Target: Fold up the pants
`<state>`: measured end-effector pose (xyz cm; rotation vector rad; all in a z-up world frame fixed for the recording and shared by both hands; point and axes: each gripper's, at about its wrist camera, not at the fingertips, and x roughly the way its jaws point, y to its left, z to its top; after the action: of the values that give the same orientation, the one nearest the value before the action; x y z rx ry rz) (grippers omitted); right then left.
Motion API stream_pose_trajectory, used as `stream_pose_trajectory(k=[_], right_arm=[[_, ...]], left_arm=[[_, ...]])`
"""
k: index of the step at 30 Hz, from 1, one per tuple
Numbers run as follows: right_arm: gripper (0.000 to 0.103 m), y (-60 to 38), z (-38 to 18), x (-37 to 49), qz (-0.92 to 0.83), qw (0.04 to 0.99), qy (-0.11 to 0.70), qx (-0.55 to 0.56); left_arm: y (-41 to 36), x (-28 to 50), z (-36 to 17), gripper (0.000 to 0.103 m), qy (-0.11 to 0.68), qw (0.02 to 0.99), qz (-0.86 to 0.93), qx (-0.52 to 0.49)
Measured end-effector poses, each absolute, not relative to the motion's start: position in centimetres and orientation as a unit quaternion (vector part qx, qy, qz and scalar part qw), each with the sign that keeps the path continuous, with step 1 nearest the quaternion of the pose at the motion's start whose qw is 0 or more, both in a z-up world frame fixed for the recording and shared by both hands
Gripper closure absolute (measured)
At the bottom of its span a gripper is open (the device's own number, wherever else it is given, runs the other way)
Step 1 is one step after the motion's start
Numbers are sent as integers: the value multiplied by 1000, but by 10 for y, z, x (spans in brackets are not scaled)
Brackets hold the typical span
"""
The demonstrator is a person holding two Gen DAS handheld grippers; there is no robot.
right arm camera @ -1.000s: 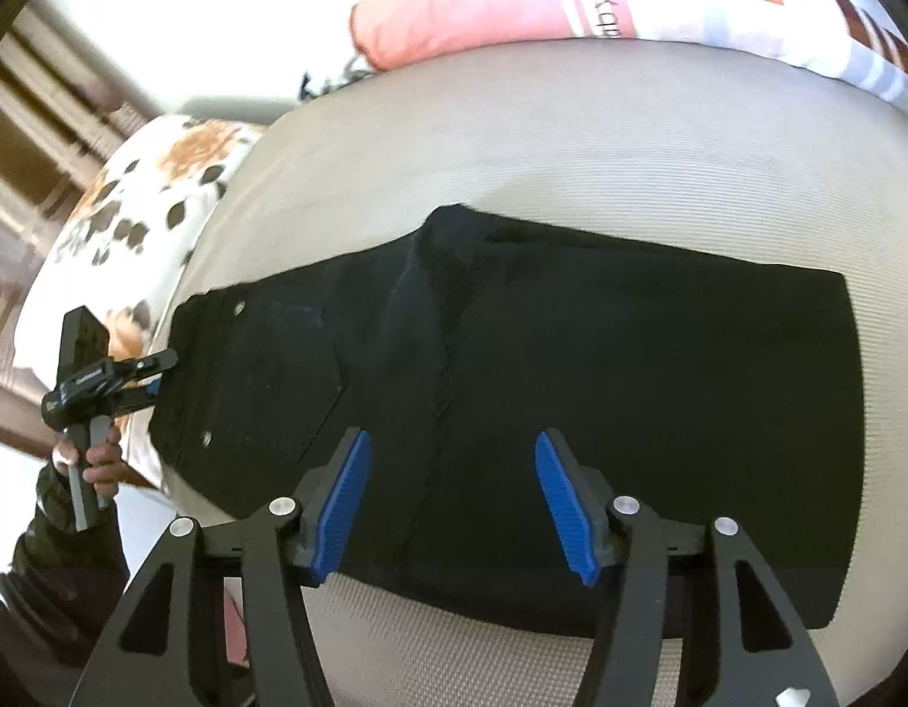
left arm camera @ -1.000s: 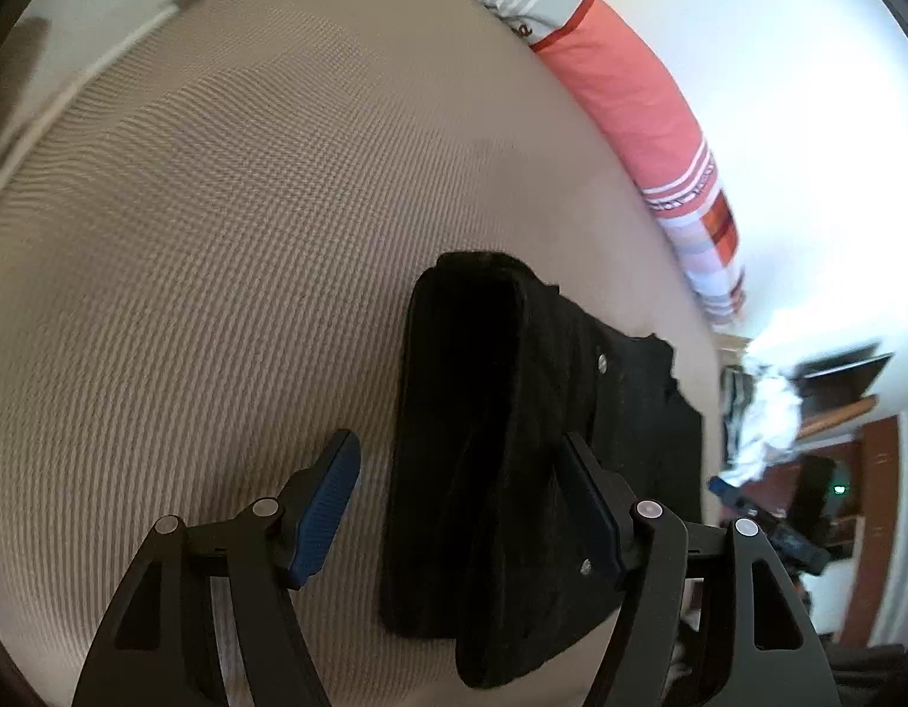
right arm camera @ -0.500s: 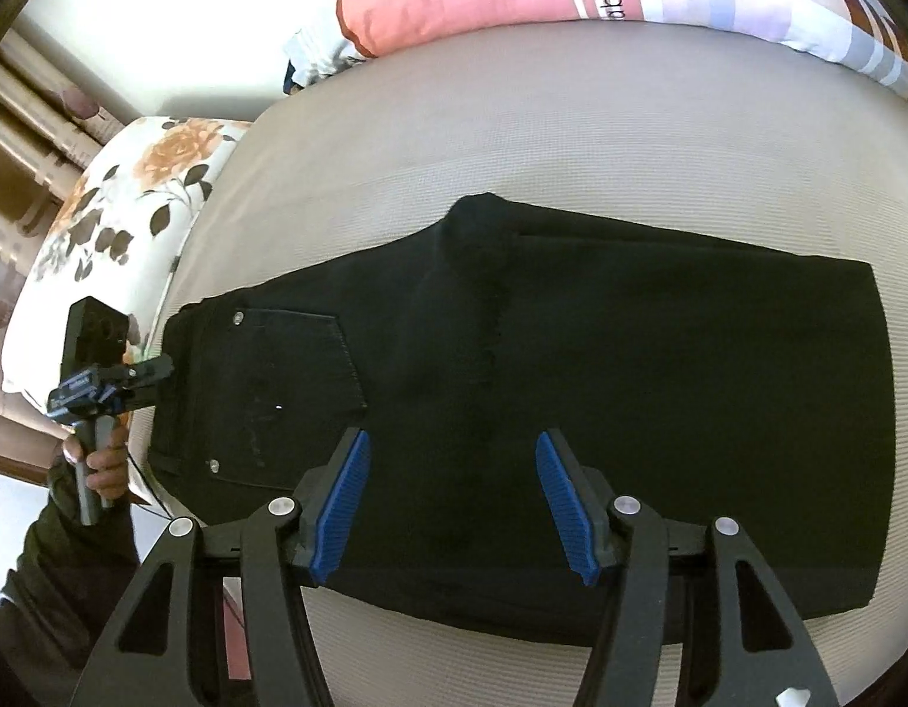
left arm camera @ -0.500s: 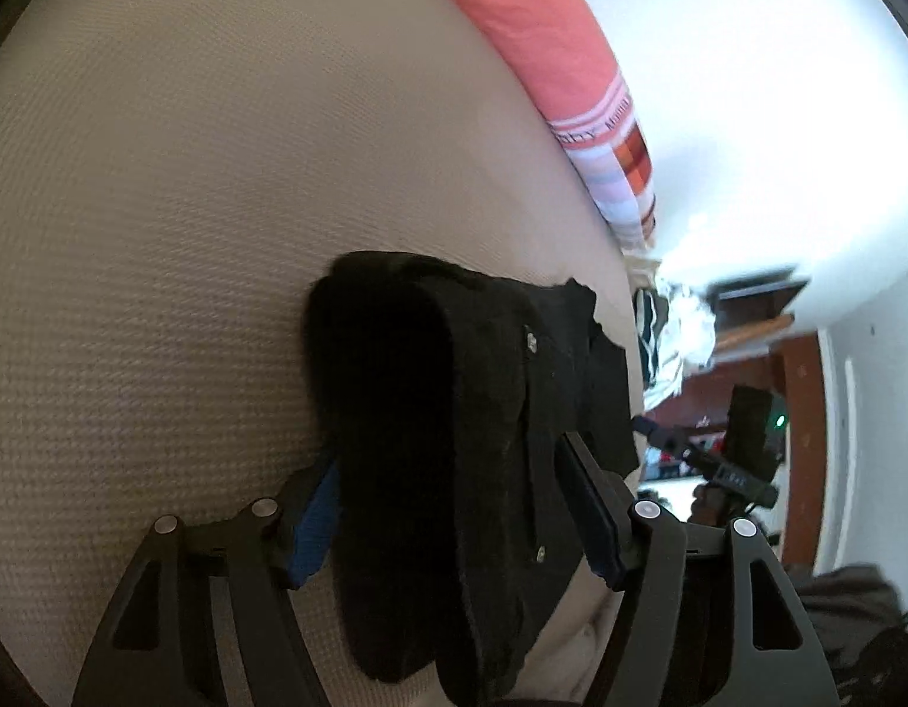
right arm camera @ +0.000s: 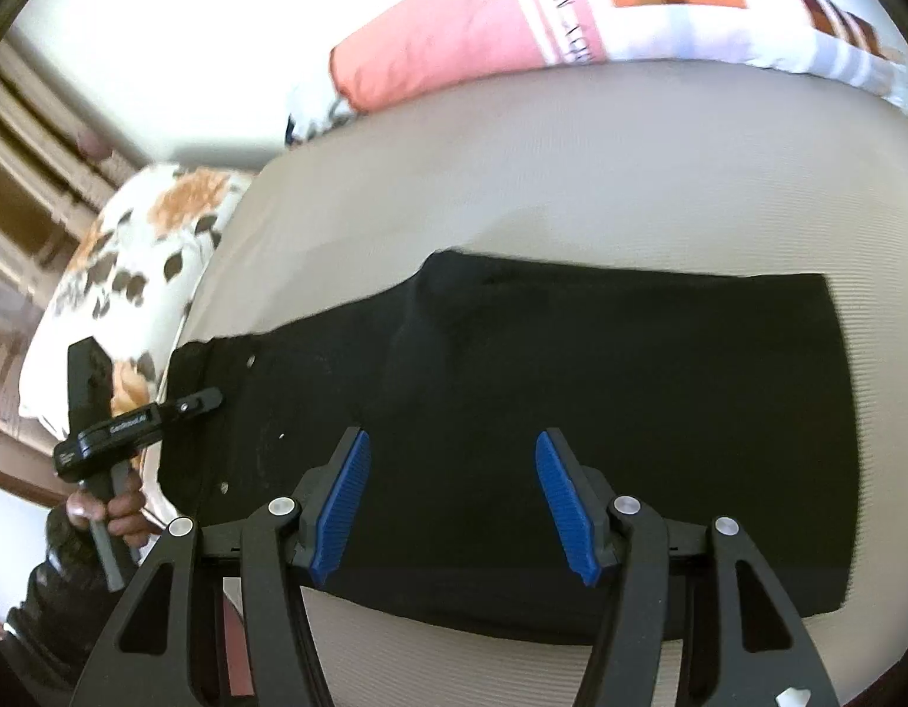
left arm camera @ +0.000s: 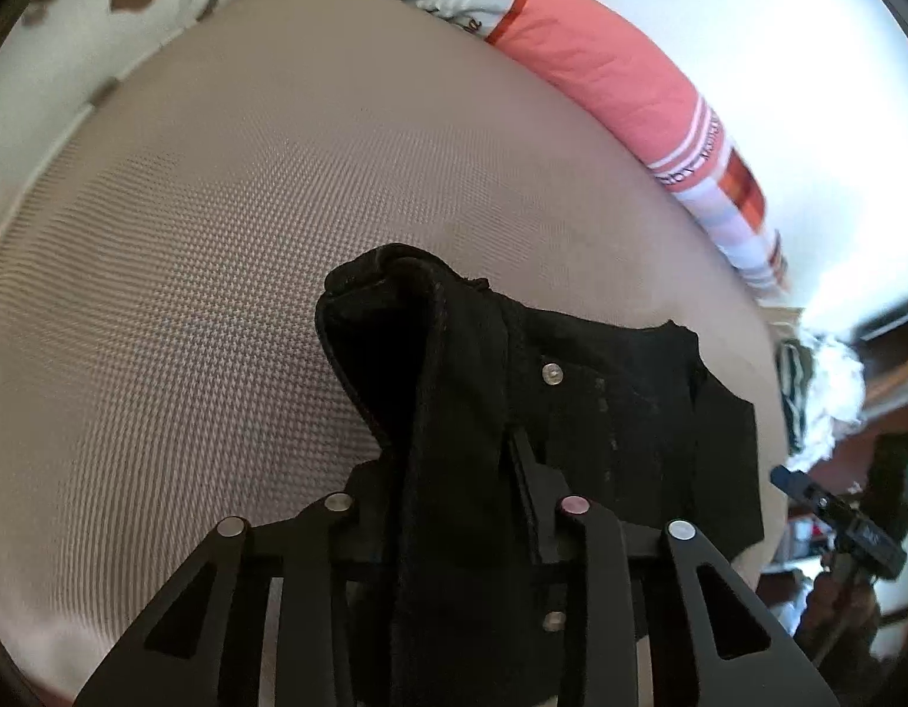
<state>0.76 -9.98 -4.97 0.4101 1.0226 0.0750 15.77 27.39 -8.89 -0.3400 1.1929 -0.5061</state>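
Note:
Black pants [right arm camera: 572, 365] lie folded lengthwise across the beige bed cover [right arm camera: 572, 165], with the waist at the left in the right wrist view. My left gripper [left arm camera: 448, 465] has its jaws closing on the bunched waist end of the pants [left arm camera: 601, 412]. The cloth fills the gap, hides the pads and rises off the bed. Seen from the right wrist, the left gripper [right arm camera: 204, 397] bites the waist edge, held by a hand [right arm camera: 109, 506]. My right gripper [right arm camera: 451, 459] hovers open over the pants' near edge with nothing between its blue pads [right arm camera: 342, 506].
A pink striped pillow [left arm camera: 601, 70] lies along the far side of the bed, and a floral pillow [right arm camera: 136, 247] sits beyond the waist end. Heaped clothes and furniture [left arm camera: 825, 389] stand past the bed's edge. Bare bed cover [left arm camera: 218, 235] spreads beyond the pants.
The left gripper slid over the waist end, its jaws narrowed onto the cloth and the waist bunched and rose. The right gripper stays open over the pants.

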Motion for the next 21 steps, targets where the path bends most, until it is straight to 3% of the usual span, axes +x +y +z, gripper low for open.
stream_pose_trajectory(k=[9, 21], right_arm=[[45, -170, -36, -32, 13, 870, 433, 234], [45, -237, -32, -63, -60, 890, 394, 222]], left_arm=[[222, 130, -21, 88, 543, 791, -213, -185], [108, 102, 6, 90, 523, 800, -237, -174]])
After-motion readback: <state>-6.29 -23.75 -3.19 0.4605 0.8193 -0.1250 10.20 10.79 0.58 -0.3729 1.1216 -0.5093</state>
